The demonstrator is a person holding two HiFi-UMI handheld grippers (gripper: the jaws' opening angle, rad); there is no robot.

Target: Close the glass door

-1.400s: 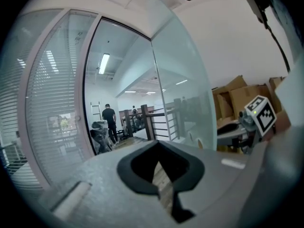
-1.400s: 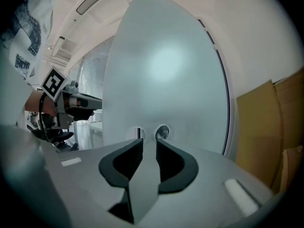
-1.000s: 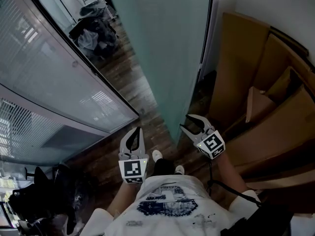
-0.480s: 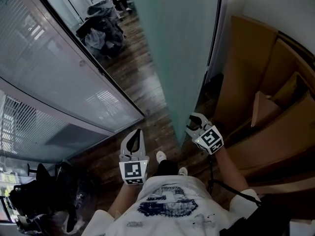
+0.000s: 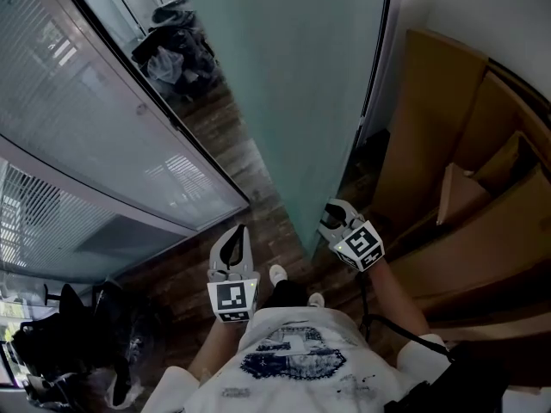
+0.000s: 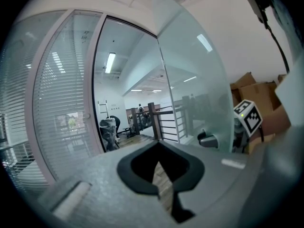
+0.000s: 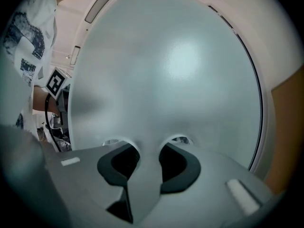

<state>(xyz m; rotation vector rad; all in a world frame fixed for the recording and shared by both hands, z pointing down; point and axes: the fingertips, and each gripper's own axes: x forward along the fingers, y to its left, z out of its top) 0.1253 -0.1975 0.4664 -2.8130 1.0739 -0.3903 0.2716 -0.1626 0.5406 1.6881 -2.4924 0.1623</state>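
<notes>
The glass door point(image 5: 301, 101) stands ajar ahead of us, its free edge toward us between the blind-covered partition point(image 5: 86, 144) on the left and stacked cardboard boxes point(image 5: 465, 188) on the right. Our right hand-held gripper point(image 5: 334, 212) sits against the door's near edge. Its jaws have just been closing and now stand partway shut around a pale bar we take for the handle point(image 7: 148, 165), the pads seeming to meet it on both sides. Our left hand-held gripper point(image 5: 237, 235) hangs over the wooden floor point(image 5: 250, 170), jaws drawn together on nothing. We judge the frosted pane heavy, rigid, slick and breakable, so it is best moved by that handle, with a steady swing eased at the frame.
</notes>
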